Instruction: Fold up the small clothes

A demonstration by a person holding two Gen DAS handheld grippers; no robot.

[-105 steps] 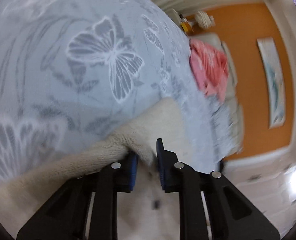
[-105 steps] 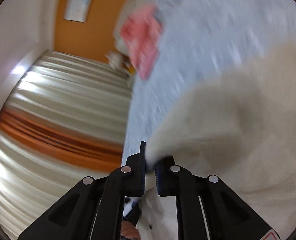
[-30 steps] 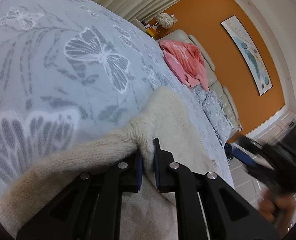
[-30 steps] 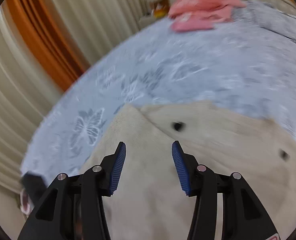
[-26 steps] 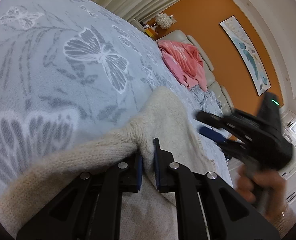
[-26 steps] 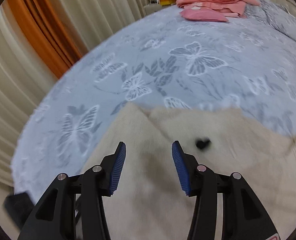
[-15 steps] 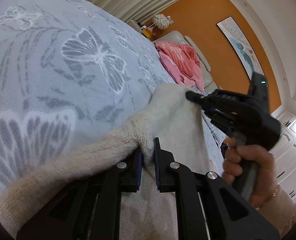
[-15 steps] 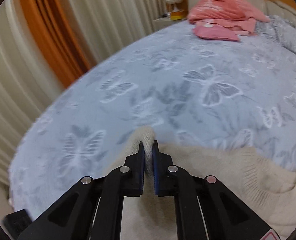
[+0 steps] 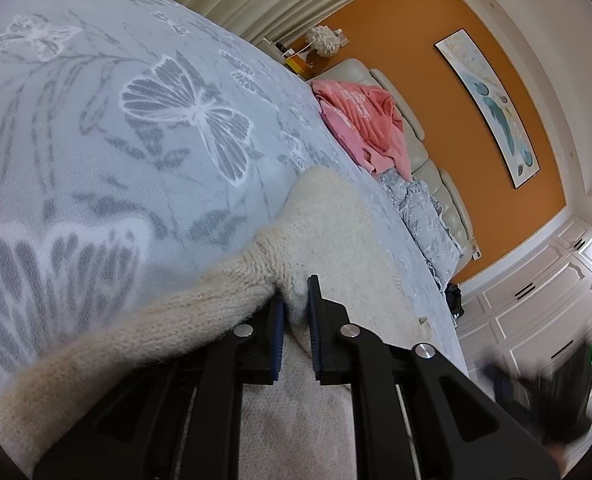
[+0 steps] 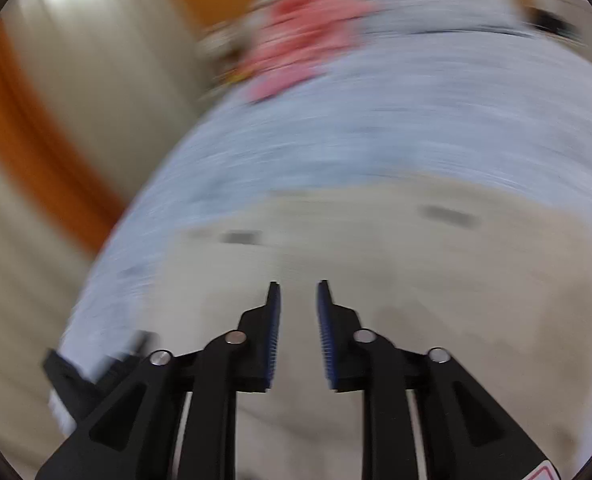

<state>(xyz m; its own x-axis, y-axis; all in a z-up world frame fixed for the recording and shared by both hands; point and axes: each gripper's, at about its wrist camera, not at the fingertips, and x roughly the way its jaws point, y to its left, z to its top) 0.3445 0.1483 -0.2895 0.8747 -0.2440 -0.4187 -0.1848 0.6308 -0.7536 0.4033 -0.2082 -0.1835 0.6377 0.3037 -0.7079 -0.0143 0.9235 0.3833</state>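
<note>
Since half a second ago my right claw [image 10: 298,300] has let go of the sweater's [image 9: 327,216] far corner and swung off it; that corner now lies on the bedspread [image 9: 96,128], and in the left wrist view the right claw is only a dark blur at the lower right edge.

Left claw [image 9: 294,308]: clenched on a bunched fold of the cream knit at the sweater's near edge, with wool filling the narrow gap between the blue pads [image 9: 278,320].

Right claw: jaws opening, nothing between them. It hangs over the flat body of the sweater, whose dark spots show as streaks in the right wrist view. That view is too smeared to tell whether the tips touch the cloth.

Sweater: spread on the bedspread, near me. A pink garment [image 9: 359,124] lies well beyond it, by the headboard.

Step in hand, as I judge it: resetting the right claw for its next grip while the left anchors. To do it well I would keep the left pinch steady, take the next edge cleanly in a single layer, and draw it over without dragging the sweater across the bedspread.
</note>
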